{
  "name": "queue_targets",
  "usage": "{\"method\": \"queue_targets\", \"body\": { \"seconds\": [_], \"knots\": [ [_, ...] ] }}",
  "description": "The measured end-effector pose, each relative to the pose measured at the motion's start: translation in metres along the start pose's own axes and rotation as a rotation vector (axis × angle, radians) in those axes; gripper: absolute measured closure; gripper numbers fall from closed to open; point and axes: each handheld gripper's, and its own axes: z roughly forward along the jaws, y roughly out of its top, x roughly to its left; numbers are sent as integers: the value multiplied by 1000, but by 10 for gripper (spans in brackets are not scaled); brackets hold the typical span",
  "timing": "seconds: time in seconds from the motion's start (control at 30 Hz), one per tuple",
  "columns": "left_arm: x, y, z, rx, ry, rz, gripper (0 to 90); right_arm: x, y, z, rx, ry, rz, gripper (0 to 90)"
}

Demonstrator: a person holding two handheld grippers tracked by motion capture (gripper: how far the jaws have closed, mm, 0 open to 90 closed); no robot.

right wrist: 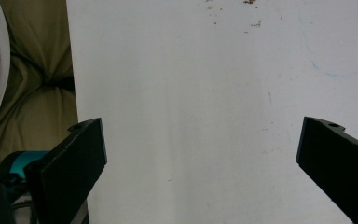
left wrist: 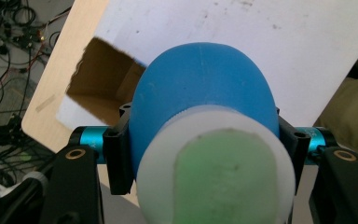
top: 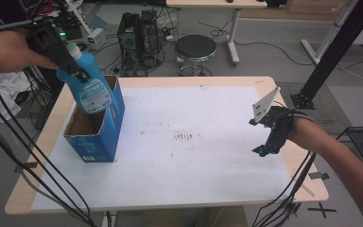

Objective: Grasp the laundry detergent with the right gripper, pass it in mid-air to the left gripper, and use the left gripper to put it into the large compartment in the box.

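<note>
Bottle (top: 90,84), blue, clamped near its cap by the left tool (top: 65,53), hangs tilted over the open blue carton (top: 97,135) at the worktop's (top: 307,182) 9 o'clock edge; right tool (top: 261,137) spread wide, empty, at 3 o'clock.

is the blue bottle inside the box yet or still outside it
Partly in. The blue bottle, tilted and clamped near its cap by the left gripper, has its base dipped through the open top of the blue box, not resting inside.

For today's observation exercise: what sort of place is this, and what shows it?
Probably a lab or workshop: computer towers with loose cables on the floor, a round stool, and a paper-covered table for work with each hand-held gripper.
</note>
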Motion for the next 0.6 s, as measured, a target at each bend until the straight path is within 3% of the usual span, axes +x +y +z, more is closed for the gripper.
{"method": "queue_targets", "body": {
  "seconds": [0.17,0.2,0.23,0.27,0.33,0.6],
  "knots": [
    [8,-10,8,23,11,-25,377,1,2,1,4,-1,13,6],
    [10,-11,10,49,9,-10,377,0,3,2,2,-3,4,6],
    [11,-14,13,42,10,-31,377,1,3,2,2,-3,8,6],
    [13,-16,15,64,5,-16,377,1,4,2,5,9,5,6],
    [14,-20,21,42,0,-43,377,1,4,2,11,11,7,6],
    [17,-27,40,54,-11,-32,377,2,5,3,11,4,11,6]
  ]
}}
